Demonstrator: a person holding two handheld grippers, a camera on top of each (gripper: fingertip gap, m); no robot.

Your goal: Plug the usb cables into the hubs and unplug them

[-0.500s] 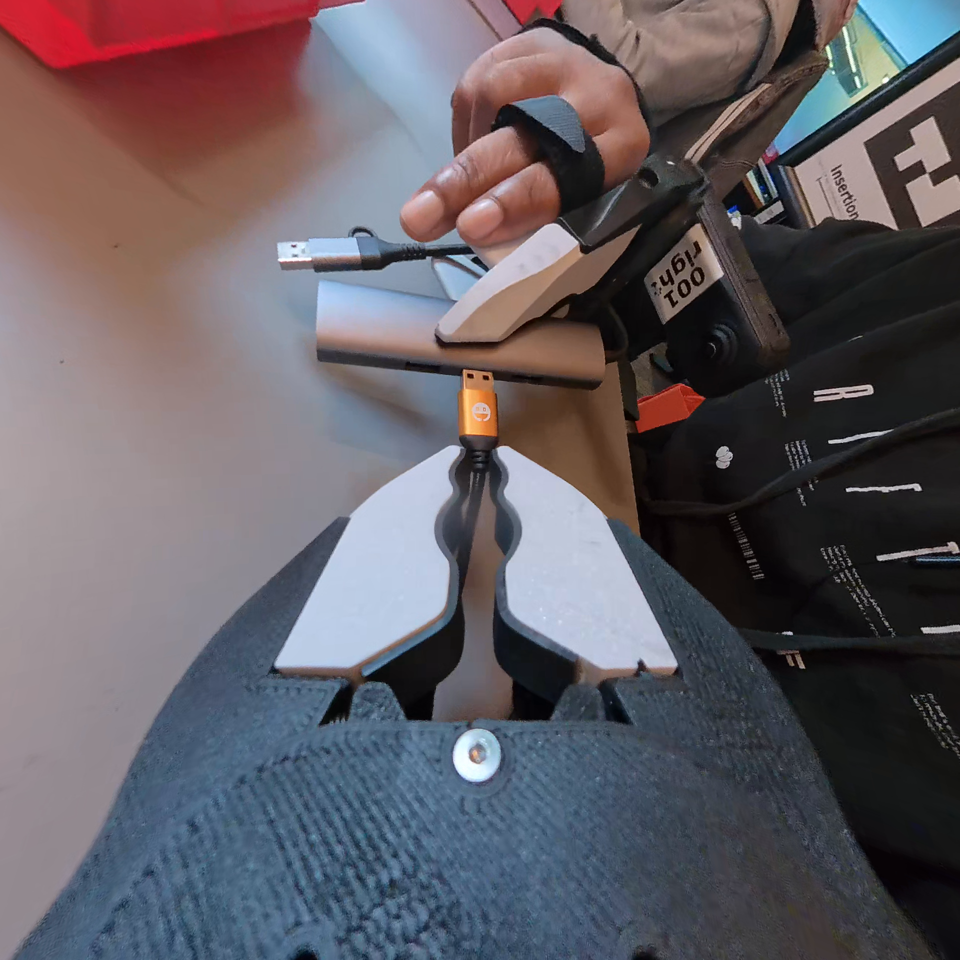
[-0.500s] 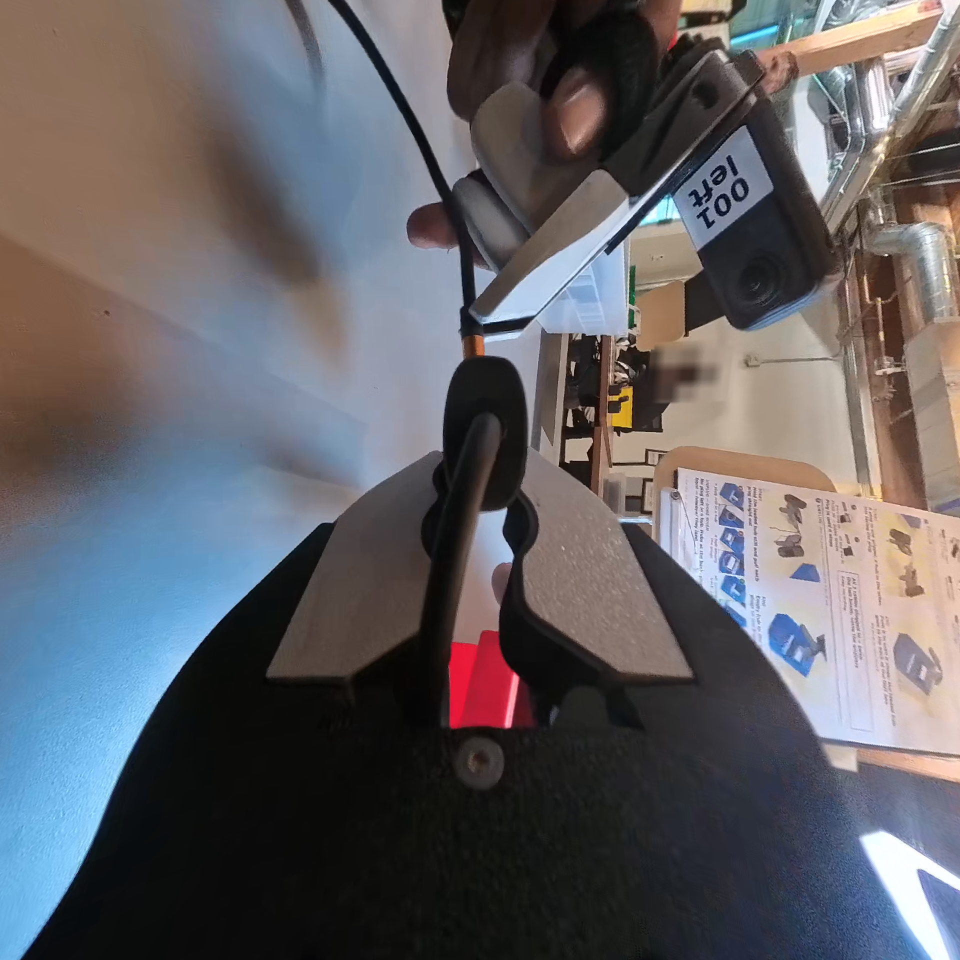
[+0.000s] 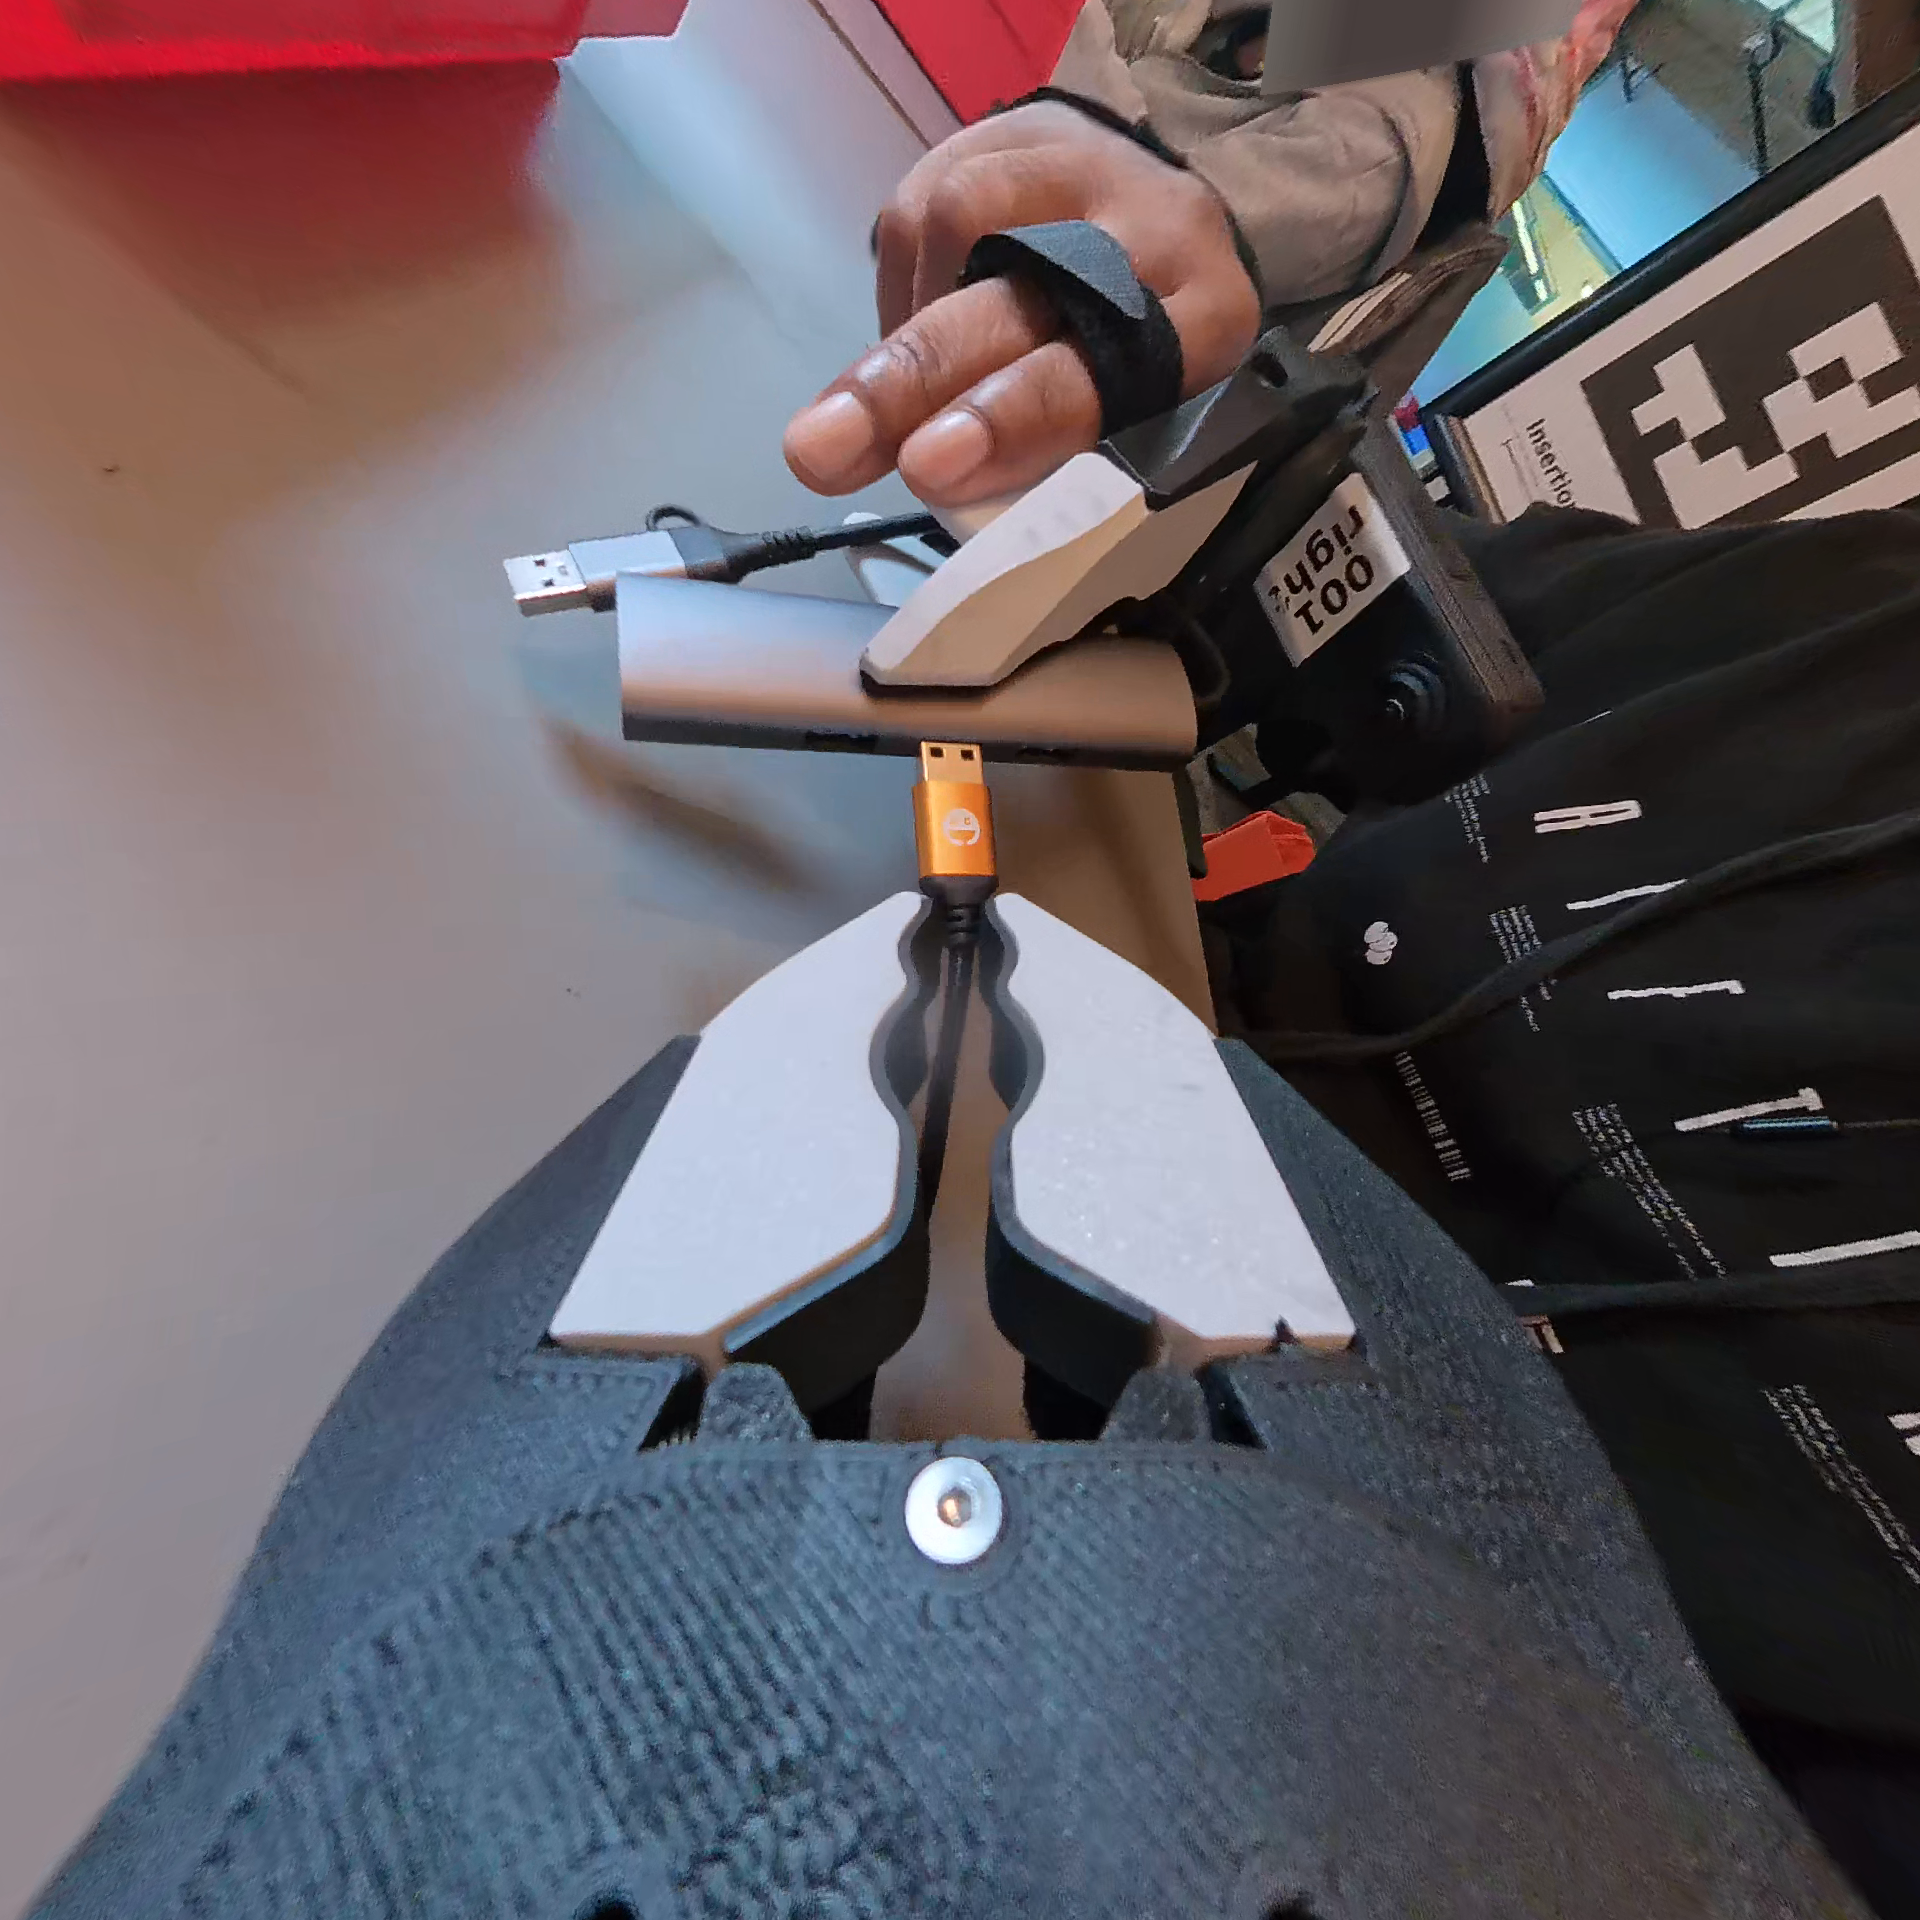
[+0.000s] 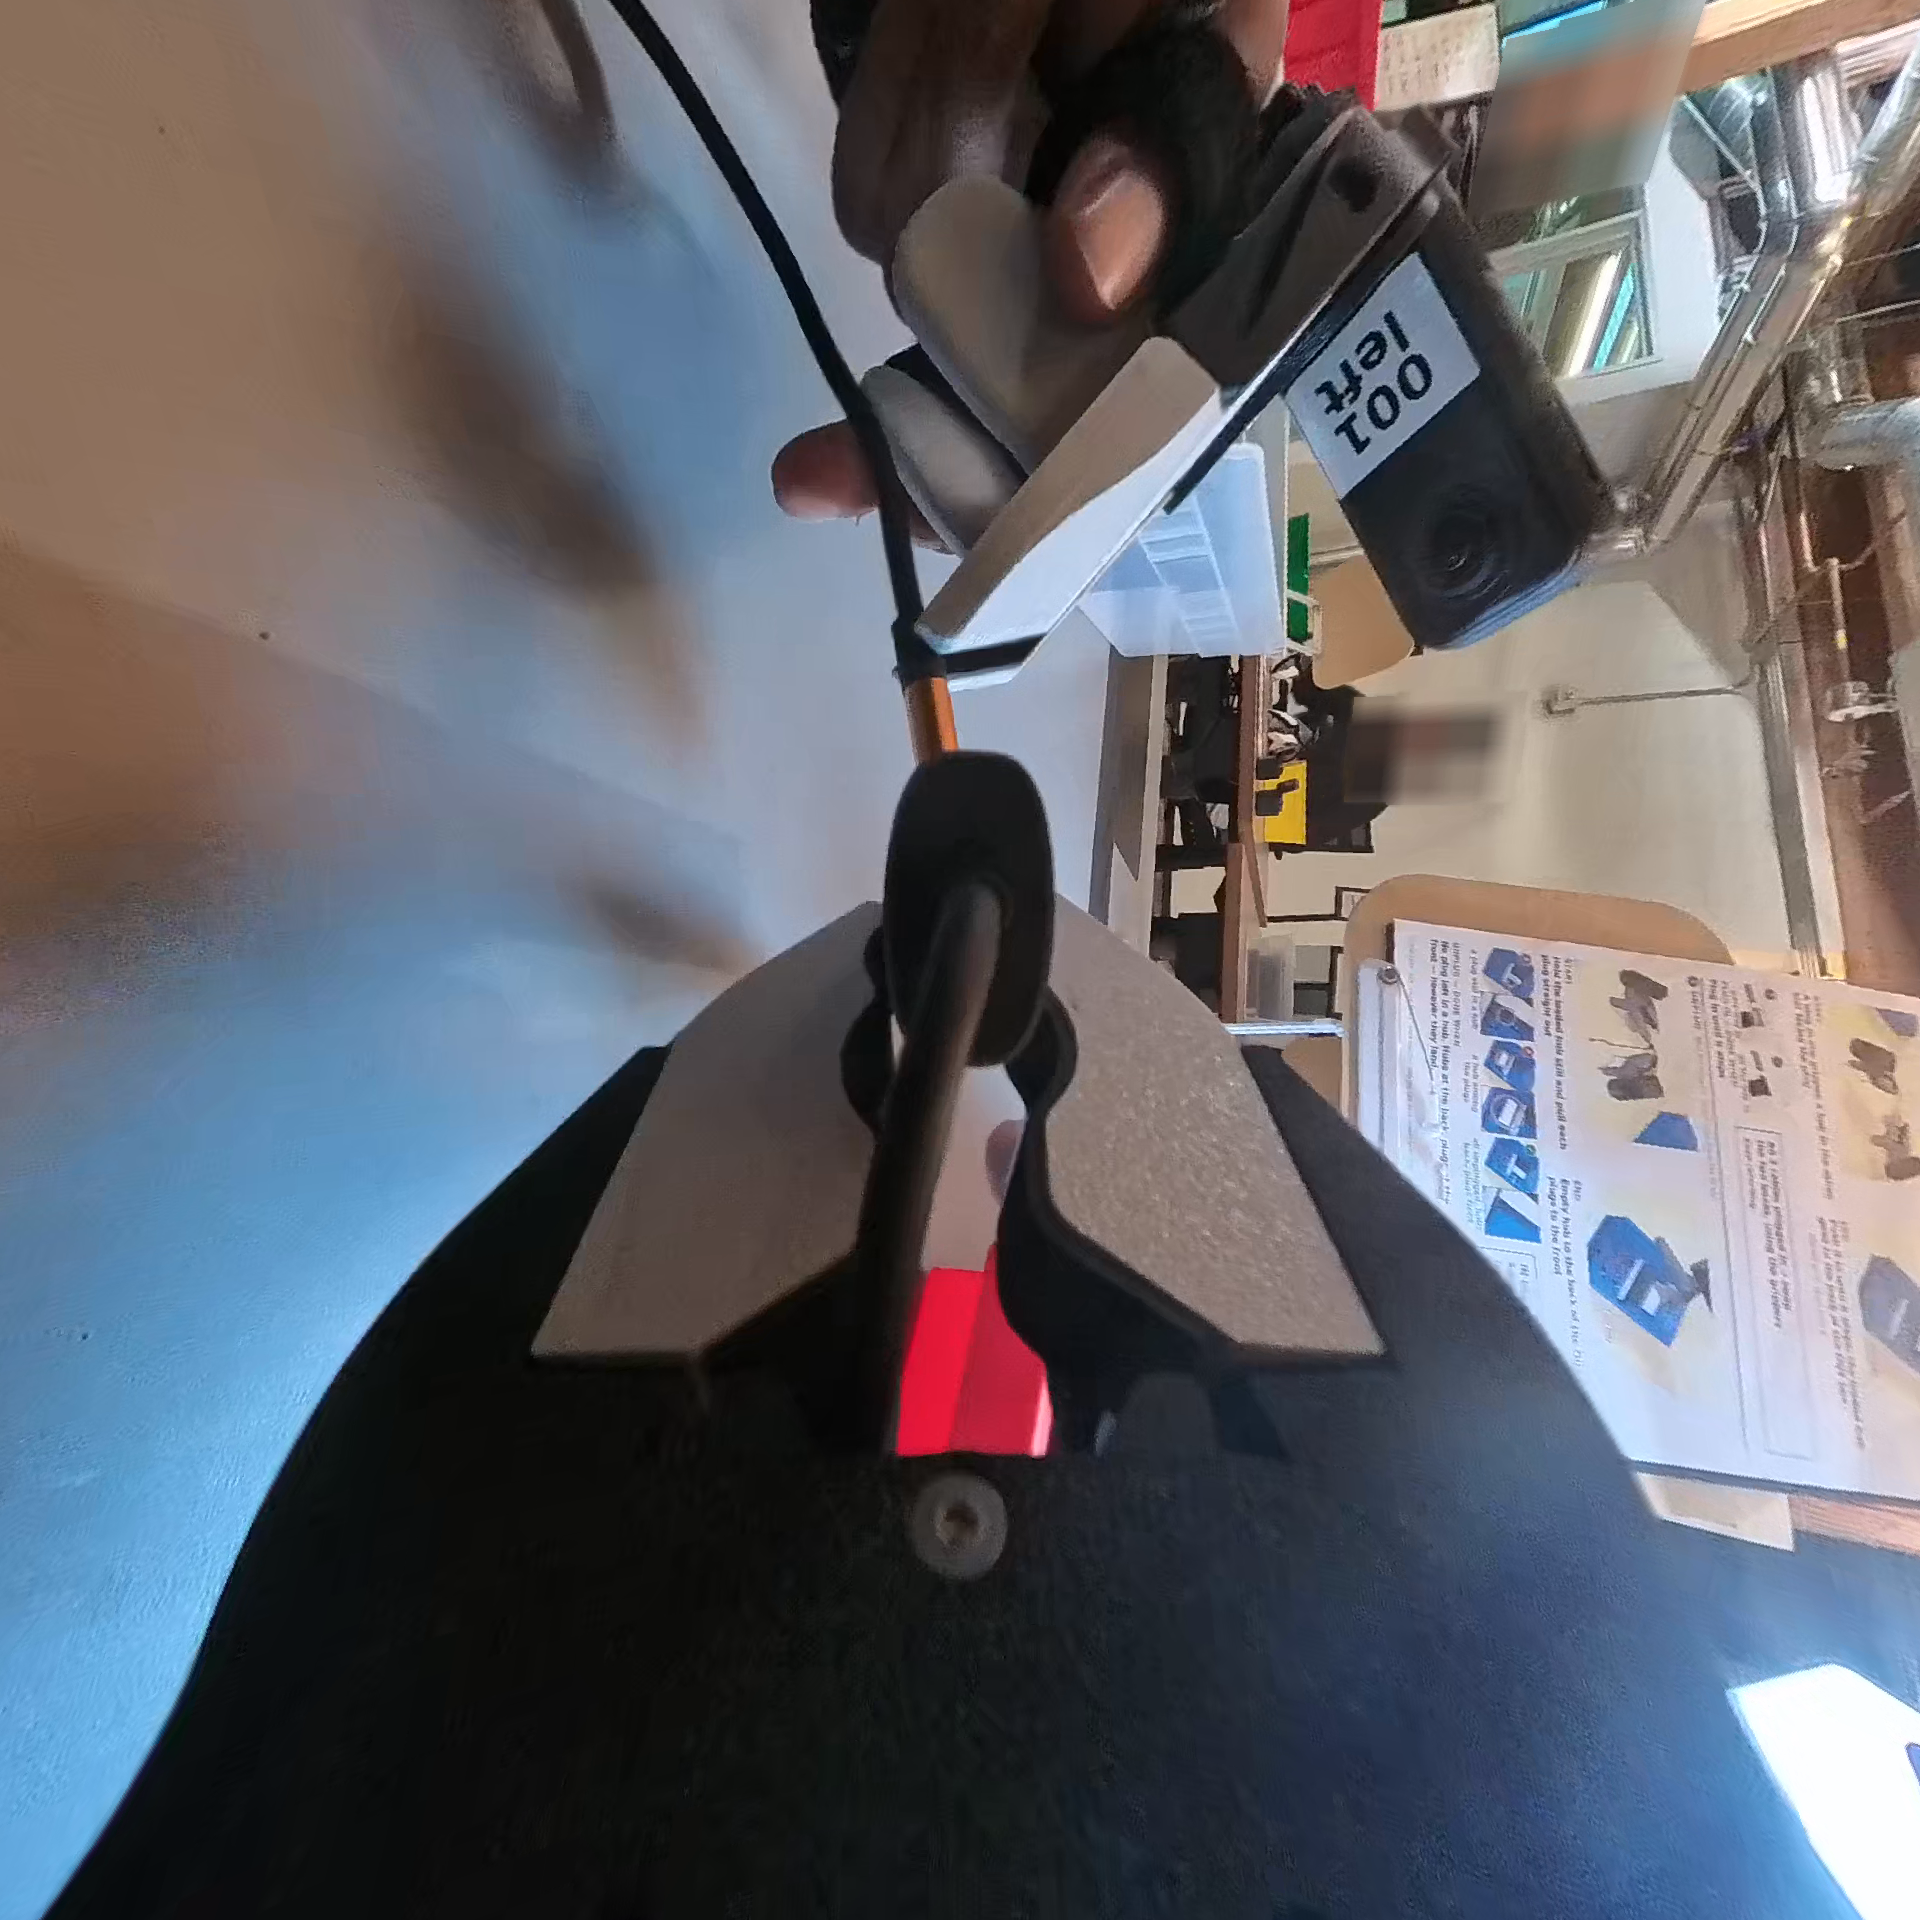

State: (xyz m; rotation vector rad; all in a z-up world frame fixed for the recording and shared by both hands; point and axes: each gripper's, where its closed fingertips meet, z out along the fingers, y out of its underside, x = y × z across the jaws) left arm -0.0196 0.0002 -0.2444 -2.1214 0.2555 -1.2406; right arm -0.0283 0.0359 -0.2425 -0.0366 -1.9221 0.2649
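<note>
Beige and smooth, the table (image 3: pixel 260 831) runs under both my tools, with a red bin (image 3: pixel 312 31) at its far edge. My left claw (image 3: pixel 956 914) is pressed together on the black cable (image 3: pixel 940 1049) just behind the orange USB plug (image 3: pixel 954 821), a grip that lets the plug stand out stiff and straight ahead of the tips. My right claw (image 3: pixel 997 623) pinches the grey hub (image 3: pixel 831 675) flat across its body and holds it off the table, port edge turned toward the plug. The plug's metal tip sits right at that edge, between two ports; I cannot tell whether it has entered. The hub's own lead with its silver plug (image 3: pixel 551 577) sticks out free to the side. I judge the insertion step is in hand and needs a straight push.
</note>
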